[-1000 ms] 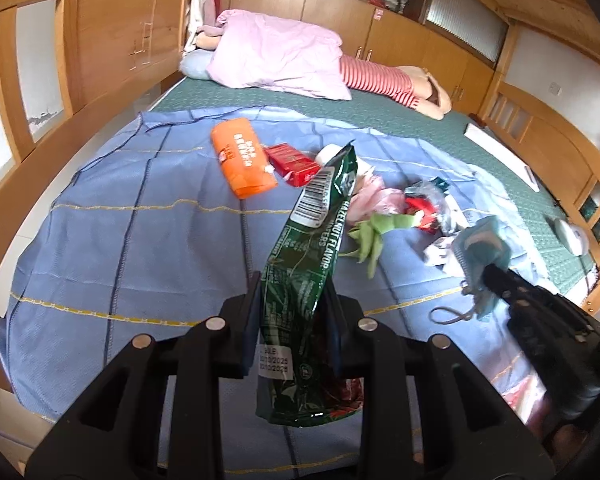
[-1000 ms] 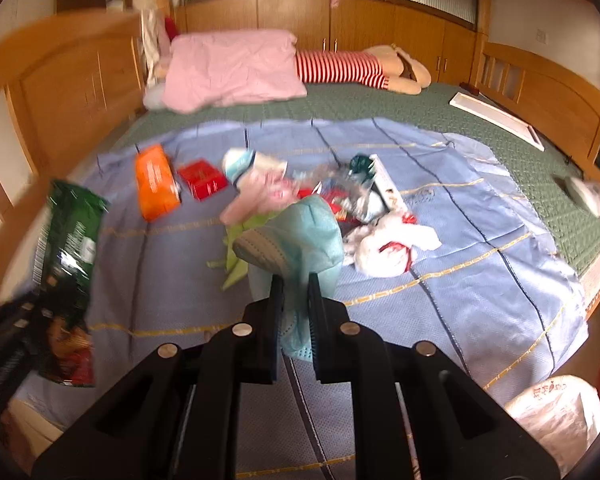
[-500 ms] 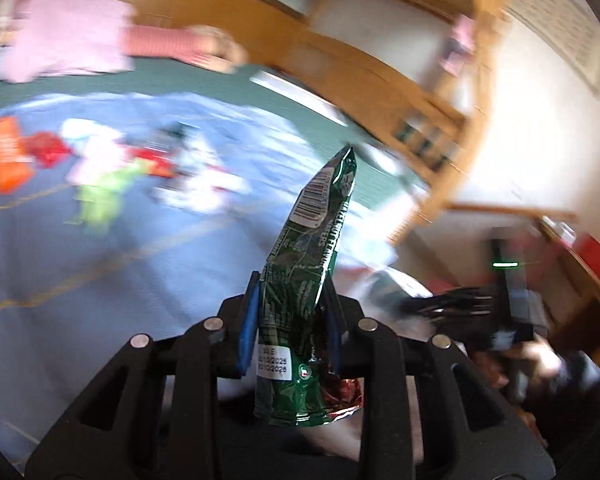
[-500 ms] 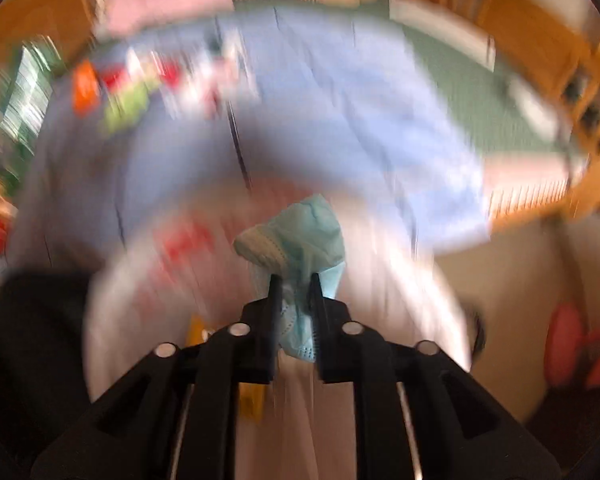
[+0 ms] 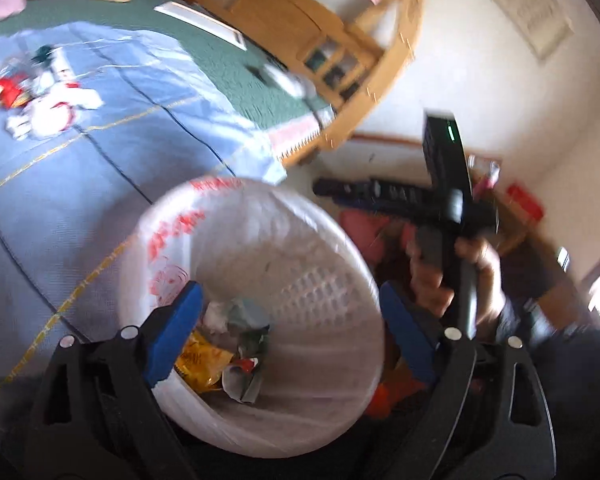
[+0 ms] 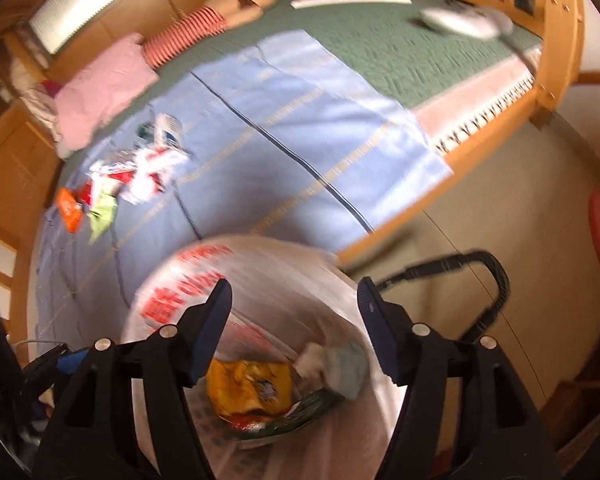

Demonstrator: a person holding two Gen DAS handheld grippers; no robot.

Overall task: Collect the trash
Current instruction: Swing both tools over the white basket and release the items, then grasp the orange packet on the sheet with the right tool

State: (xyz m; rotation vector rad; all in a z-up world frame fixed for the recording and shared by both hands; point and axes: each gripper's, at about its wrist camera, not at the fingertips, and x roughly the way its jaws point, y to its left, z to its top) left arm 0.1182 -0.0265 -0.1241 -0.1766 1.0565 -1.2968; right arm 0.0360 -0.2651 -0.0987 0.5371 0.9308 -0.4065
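Both tools have just been opening over the lined bin (image 5: 260, 240); left tool (image 5: 288, 332) and right tool (image 6: 294, 316) stand apart, empty; dropped wrappers (image 6: 252, 392) lie inside; the remaining litter (image 6: 136, 172) sits far across the bed (image 6: 260, 128); a hasty swing back could tip the bin.

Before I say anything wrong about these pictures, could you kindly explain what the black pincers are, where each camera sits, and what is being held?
There is no robot here: a person carries a two-fingered tool in each hand, each with a fisheye camera looking along its fingers. The left view shows the left tool, the right view the right tool. Both have just been opening above a white bag-lined bin and hold nothing now. In the bin lie a yellow wrapper, a green snack bag and a pale blue mask. More litter waits on the blue sheet over the bed. The left view also catches the person's right hand gripping the other tool.
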